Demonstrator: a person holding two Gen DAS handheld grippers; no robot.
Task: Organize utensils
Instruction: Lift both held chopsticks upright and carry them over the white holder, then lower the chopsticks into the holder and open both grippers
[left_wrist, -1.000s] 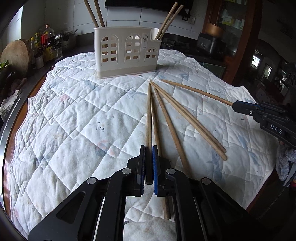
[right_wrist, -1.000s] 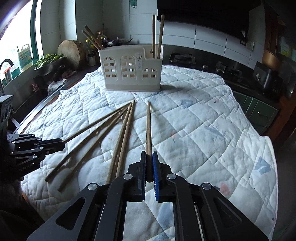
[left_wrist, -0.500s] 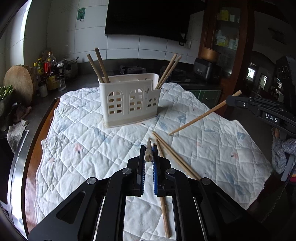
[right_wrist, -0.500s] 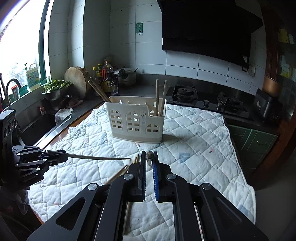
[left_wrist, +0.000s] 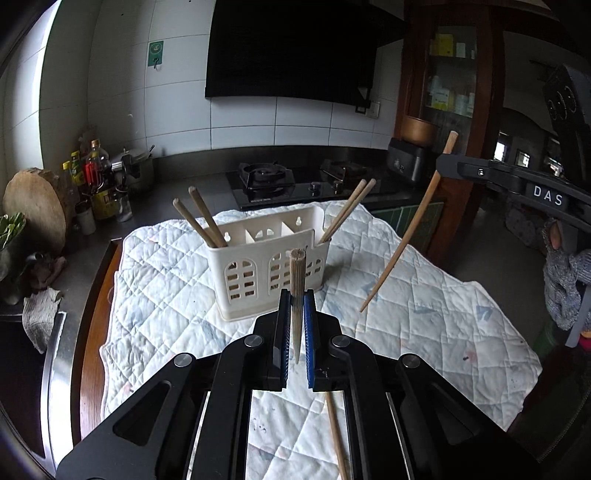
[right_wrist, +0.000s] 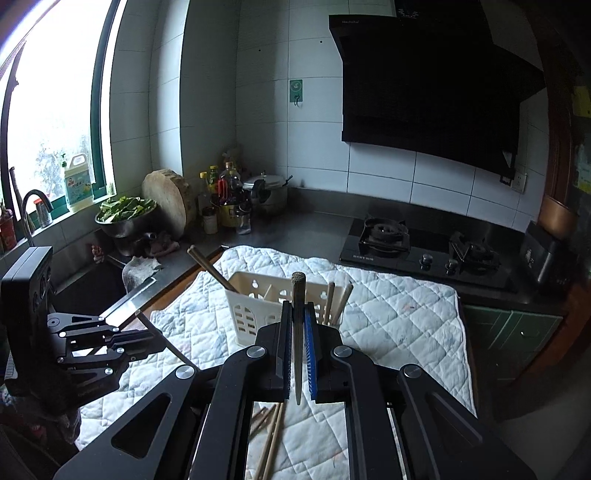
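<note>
A cream utensil holder (left_wrist: 273, 269) stands on the white quilted cloth (left_wrist: 424, 317), with two chopsticks at its left end (left_wrist: 201, 218) and two at its right end (left_wrist: 347, 206). My left gripper (left_wrist: 295, 306) is shut on a chopstick (left_wrist: 297, 280) held upright in the air. My right gripper (right_wrist: 295, 317) is shut on another chopstick (right_wrist: 297, 295), also raised; it shows in the left wrist view (left_wrist: 406, 232) hanging tip-down to the right of the holder. The holder shows in the right wrist view (right_wrist: 255, 302). More chopsticks lie on the cloth (right_wrist: 271, 435).
A gas hob (right_wrist: 424, 247) sits behind the cloth. Bottles (left_wrist: 92, 173), a round wooden block (left_wrist: 35, 206) and a bowl of greens (right_wrist: 123, 218) stand along the left counter. A sink with a tap (right_wrist: 31, 206) is at far left.
Both grippers have lifted their chopsticks off the cloth and tipped them upright. Both have risen well above the table, and the holder now appears lower and farther away.
</note>
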